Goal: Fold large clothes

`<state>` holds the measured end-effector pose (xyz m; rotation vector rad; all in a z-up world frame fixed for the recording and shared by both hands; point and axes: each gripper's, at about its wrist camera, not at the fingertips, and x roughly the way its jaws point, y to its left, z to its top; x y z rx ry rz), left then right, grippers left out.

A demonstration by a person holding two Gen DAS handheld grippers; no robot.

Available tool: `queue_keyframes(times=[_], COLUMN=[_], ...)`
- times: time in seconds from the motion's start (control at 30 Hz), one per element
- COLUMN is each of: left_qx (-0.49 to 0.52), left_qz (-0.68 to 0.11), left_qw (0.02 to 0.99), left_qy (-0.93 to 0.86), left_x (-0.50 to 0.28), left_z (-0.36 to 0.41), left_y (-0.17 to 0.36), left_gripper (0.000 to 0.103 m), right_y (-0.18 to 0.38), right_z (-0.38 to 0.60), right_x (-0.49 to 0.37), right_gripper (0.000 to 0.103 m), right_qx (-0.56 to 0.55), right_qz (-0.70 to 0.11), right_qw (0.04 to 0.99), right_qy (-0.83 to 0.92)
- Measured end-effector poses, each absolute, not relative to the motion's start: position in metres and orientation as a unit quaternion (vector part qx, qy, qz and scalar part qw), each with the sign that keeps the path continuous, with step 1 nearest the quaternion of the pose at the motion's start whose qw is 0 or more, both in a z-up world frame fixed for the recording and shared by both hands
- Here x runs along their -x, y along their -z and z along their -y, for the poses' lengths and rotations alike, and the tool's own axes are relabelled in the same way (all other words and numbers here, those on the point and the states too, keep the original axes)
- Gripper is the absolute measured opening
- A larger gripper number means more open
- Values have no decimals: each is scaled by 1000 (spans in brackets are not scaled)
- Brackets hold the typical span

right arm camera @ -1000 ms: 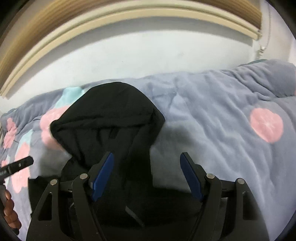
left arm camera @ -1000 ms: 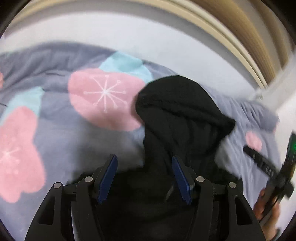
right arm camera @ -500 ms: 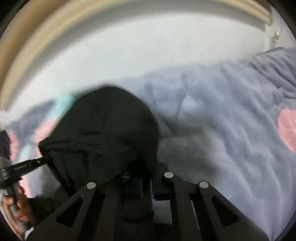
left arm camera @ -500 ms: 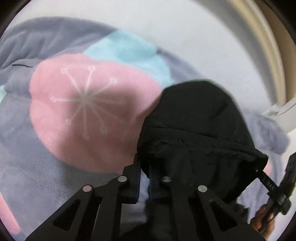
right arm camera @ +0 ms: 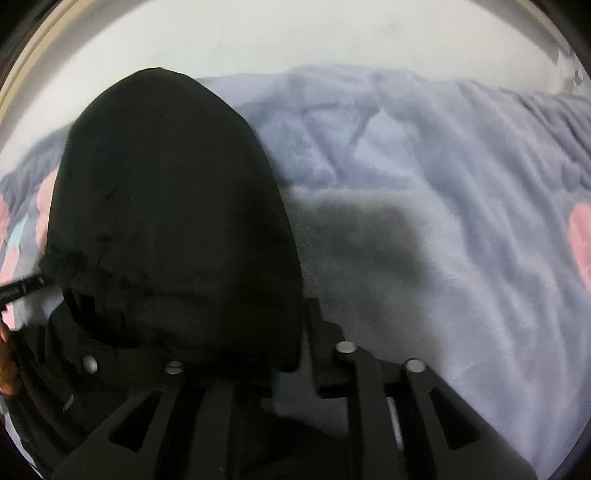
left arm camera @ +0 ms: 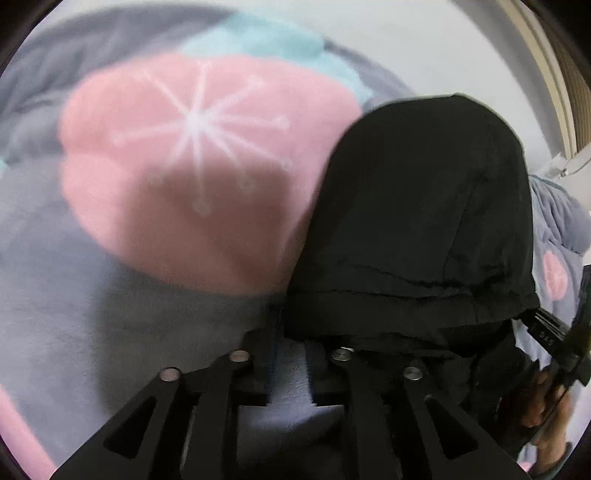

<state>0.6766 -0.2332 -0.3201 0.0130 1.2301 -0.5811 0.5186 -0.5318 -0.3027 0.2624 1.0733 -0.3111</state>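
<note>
A black hooded garment lies on a grey-blue fleece blanket; its hood points toward the wall. My left gripper is shut on the hood's left lower edge. My right gripper is shut on the hood's right lower edge. The hood's opening hem is lifted between the two grippers. The rest of the garment lies below both views, mostly hidden. The right gripper shows at the right edge of the left wrist view, and the left gripper's tip at the left edge of the right wrist view.
The blanket has a large pink flower and teal patches left of the hood, and a pink patch far right. A white wall stands close behind the bed, with a beige window frame above.
Both grippers were open a second ago over the garment, then closed on the hood's lower corners. Since then both have moved closer in and the hood has lifted slightly.
</note>
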Motion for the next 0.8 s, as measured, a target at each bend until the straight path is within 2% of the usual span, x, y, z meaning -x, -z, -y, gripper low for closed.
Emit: queue_keyframes(times=[0.1,0.13,0.17,0.3,0.37,0.4,0.43,0.53,0.6,0.67,0.8], left_qx=[-12,-16,-20,-38,-55,-56,-59,-67,-72,-78,-81], left_qz=[-519,-501,-481,-411,-387,-385,-389,-440,-489,-530,-520], left_qw=[812,823,835,863,866,863,857,823,797,772,777], left_qy=[267,266,266,290,312,323,334,352,348,342,344], left_x=[-660,-653,-646,-631,-632,-631,-634,-650,-660,-662,-656], left_z=[217,211,206,209,237,241,253,289,307,317,318], left_y=[289,277,264,208,182,177,179,209,250,296,321], left_gripper=[37,37,37,39,41,48,55,55,55,55,55], right_y=[276,265,255,207,194,194,195,226,263,301,329], right_z=[531,530,529,513,508,505,504,500,493,489,487], right_x=[-495,-486,-479,-477,-495,-508,-521,-563,-577,-586,-580], right_gripper=[40,51,56,58,69,72,74,73,64,62,62], right_qx=[-110,-106,-100,-59,-64,-66,-69,-88,-84,-68,-69], right_qz=[-488,-478,-468,-417,-399,-396,-399,-425,-462,-497,-486], right_qw=[855,863,869,899,908,910,909,897,879,860,866], right_qy=[136,128,125,122,107,103,101,85,88,95,95])
